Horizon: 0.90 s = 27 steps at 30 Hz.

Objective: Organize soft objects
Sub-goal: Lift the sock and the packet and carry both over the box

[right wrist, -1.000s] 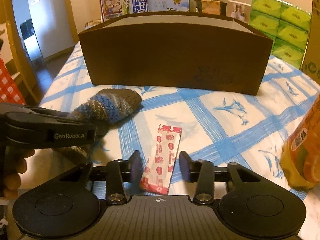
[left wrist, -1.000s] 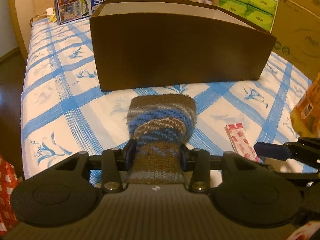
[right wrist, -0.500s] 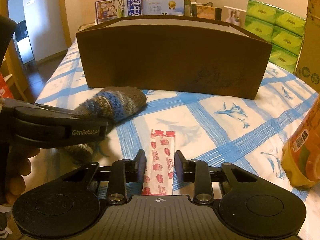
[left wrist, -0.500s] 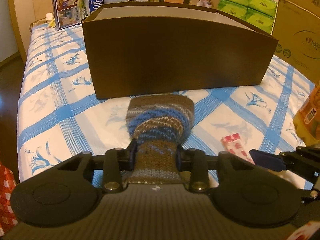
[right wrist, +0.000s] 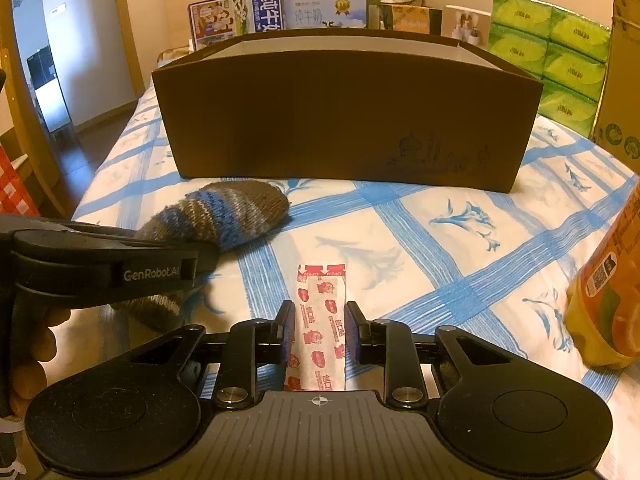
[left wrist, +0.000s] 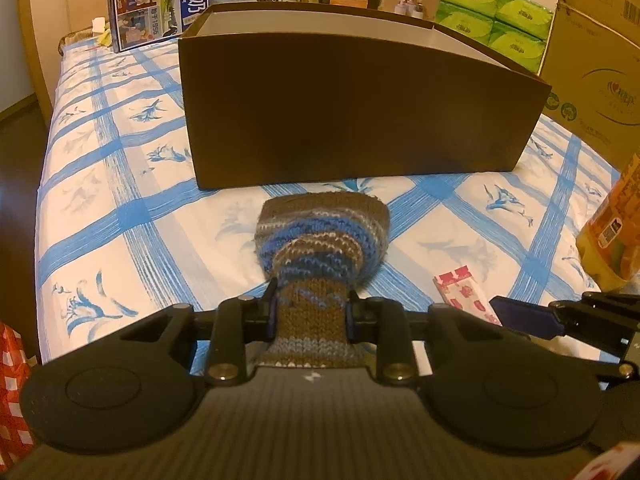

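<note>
At the lower middle of the left wrist view, the left gripper [left wrist: 311, 314] has just been closing and now pinches the knitted sock [left wrist: 322, 236], whose toe lies on the bed [left wrist: 100, 200] before the brown box [left wrist: 360, 112]. In the right wrist view, the right gripper [right wrist: 319, 330] has likewise been closing and clamps the red-and-white packet [right wrist: 321, 312] at lower centre.
</note>
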### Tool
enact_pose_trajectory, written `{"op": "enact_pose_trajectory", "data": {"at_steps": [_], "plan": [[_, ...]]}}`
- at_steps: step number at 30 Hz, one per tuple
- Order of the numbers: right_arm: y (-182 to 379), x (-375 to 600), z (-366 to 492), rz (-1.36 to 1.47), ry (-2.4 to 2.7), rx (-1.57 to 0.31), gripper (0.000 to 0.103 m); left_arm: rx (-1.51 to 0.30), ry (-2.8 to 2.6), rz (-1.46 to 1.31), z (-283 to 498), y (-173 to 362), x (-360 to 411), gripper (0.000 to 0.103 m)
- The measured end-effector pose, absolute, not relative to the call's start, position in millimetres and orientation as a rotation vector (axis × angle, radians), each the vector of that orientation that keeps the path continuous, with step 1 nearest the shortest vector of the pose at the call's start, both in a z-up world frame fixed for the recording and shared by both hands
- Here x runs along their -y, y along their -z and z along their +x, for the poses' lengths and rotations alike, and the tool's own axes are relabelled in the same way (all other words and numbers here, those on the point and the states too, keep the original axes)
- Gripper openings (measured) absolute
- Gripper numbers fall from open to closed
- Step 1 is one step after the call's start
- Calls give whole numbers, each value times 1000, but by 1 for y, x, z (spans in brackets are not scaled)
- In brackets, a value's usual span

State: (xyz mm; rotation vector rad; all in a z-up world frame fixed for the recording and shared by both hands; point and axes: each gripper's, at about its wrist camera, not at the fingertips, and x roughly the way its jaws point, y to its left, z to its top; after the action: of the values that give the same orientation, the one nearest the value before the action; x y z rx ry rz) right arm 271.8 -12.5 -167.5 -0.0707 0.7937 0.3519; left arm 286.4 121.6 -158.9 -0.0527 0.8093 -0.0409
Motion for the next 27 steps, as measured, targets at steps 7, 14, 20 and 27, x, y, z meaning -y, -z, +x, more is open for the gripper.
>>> {"op": "enact_pose_trajectory", "data": {"at_steps": [7,14,20,27], "plan": [[164,14,272,-54,-361,-792,26,-809,41,-55,286,158,-122,25],[156,15,267,-51,-365,-778,26,-807,38,-59,279,158,-124,25],[144,16,260,-48,-372,-757,26,-810,25,-80,272,155,-127,24],[123,22,255,-29,-380,-724,26,-763,19,-110,253,134,-129,24]]}}
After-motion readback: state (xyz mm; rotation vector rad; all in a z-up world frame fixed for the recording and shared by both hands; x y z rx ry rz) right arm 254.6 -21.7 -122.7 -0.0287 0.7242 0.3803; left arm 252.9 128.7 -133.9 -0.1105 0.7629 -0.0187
